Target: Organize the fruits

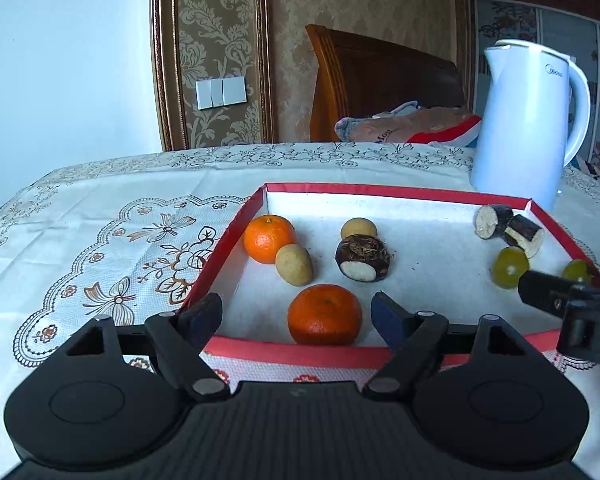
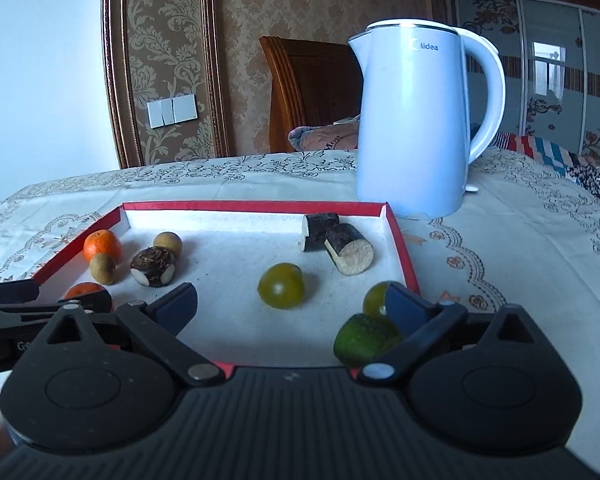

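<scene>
left gripper (image 1: 296, 316): jaws spread wide, nothing held, poised at the near rim of the tray with the near orange sitting between the fingers, not touched.
right gripper (image 2: 292, 312): jaws wide apart too, holding nothing, low over the tray's near right corner; its right finger (image 2: 404, 312) is just beside the green fruits there.
table (image 1: 100, 208): lace-patterned cloth over it, everything stands on it.
kettle (image 2: 416, 120): white, upright, just behind the tray's far right corner.
tray (image 1: 380, 191): red-rimmed, white inside, all the fruit lies in it.
near orange (image 1: 325, 315): against the near wall, left half.
far orange (image 1: 269, 238): far left corner, touching a tan longan (image 1: 294, 265).
water chestnut (image 1: 362, 258): dark, mid-left, second longan (image 1: 358, 229) right behind it.
sugarcane pieces (image 2: 336, 242): two dark stubs, touching, far right.
green fruits (image 2: 281, 285): one in mid-tray, two more (image 2: 360, 338) at the near right corner.
</scene>
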Tool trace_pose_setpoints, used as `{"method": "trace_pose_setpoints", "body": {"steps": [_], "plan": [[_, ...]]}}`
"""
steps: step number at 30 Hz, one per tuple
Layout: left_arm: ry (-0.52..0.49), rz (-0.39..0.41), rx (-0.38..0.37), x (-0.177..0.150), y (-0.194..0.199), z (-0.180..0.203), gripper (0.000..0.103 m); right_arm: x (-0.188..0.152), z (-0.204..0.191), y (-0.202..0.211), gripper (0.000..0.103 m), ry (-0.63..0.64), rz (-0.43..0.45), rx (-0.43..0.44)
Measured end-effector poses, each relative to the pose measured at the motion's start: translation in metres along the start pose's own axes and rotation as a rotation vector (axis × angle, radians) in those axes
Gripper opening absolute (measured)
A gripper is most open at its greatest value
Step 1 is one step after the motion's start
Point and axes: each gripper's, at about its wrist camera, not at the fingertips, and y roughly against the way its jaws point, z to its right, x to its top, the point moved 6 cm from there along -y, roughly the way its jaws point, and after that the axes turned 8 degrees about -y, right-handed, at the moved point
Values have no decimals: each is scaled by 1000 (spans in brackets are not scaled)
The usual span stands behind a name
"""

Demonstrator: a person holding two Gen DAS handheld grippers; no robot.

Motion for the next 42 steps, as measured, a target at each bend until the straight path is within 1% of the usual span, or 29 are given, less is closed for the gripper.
{"method": "trace_pose_setpoints", "body": {"steps": [3,5,8,14,18,30,34,42], "plan": [[0,17,7,-3,13,-2,82,-6,5,9,102,-18,-13,23],[19,10,-9,-7,18,-4,82,-7,8,14,103,-34,-10,35],[37,5,-18,-12,25,-8,83,-7,9,20,103,-41,12,36],[31,16,-27,-16,32,-9,83,-10,10,27,103,-39,25,30],[27,9,-37,-16,31,-8,83,-11,11,35,103,-40,46,28],[18,14,-35,-16,33,-6,83,-15,9,37,103,-34,26,41],[14,12,-38,-17,32,-6,83,-19,8,36,103,-34,-6,54],[-3,19,-38,-17,33,-4,83,-21,7,37,103,-32,-8,52]]}}
